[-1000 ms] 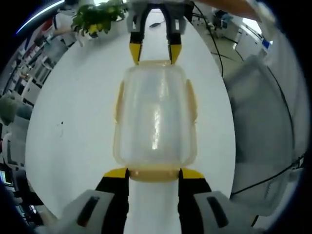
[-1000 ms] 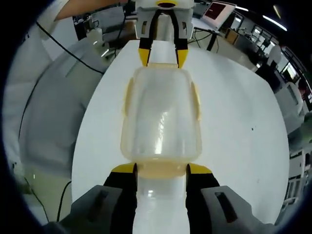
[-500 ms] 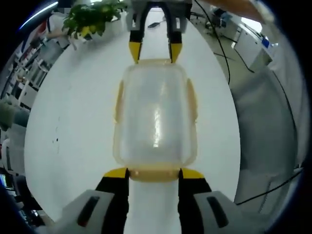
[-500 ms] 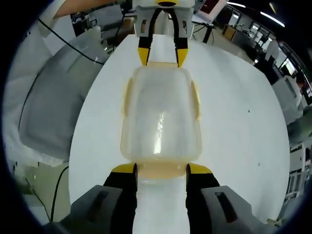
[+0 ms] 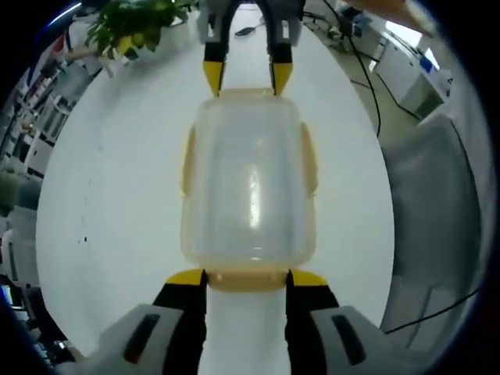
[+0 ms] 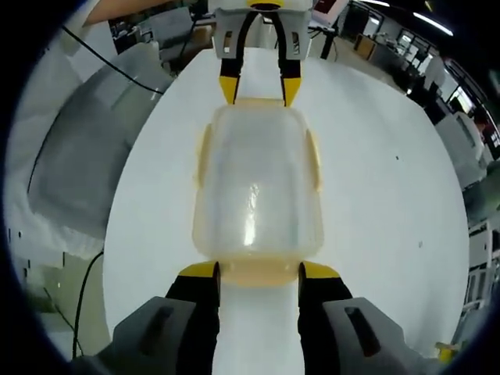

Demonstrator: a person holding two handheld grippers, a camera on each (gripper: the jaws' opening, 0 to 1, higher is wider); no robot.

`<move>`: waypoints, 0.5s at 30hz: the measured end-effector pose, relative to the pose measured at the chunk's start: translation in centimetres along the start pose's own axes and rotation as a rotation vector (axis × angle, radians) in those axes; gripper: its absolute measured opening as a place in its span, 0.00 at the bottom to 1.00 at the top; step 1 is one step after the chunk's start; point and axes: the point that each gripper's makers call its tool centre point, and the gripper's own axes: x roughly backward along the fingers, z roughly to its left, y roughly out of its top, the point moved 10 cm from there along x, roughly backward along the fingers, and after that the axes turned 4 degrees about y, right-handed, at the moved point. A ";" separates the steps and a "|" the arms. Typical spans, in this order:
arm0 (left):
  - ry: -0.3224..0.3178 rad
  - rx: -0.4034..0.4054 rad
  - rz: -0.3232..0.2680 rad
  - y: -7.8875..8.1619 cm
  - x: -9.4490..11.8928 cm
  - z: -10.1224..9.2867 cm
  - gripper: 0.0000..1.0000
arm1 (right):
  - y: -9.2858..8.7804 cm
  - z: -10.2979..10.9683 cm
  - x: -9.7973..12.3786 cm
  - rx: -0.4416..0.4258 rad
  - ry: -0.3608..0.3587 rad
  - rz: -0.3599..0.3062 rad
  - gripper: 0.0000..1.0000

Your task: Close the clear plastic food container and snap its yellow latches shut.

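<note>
Though the near yellow latch (image 5: 246, 277) is partly hidden between its parted jaws, the left gripper (image 5: 246, 280) presses one short end of the clear container (image 5: 248, 183) on the white counter (image 5: 117, 195). The container's long axis runs near to far; the right gripper (image 6: 258, 275), jaws likewise apart, meets the opposite end, and whether the latches are snapped cannot be told.

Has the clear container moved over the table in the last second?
Yes. Against the dark speck on the white table, which slid down the left gripper view, the container has travelled forward, along that gripper's jaws.
</note>
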 end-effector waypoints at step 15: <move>-0.006 0.003 0.048 0.0 -1.0 -0.1 0.34 | -0.2 -0.4 -1.1 0.006 0.010 0.019 0.35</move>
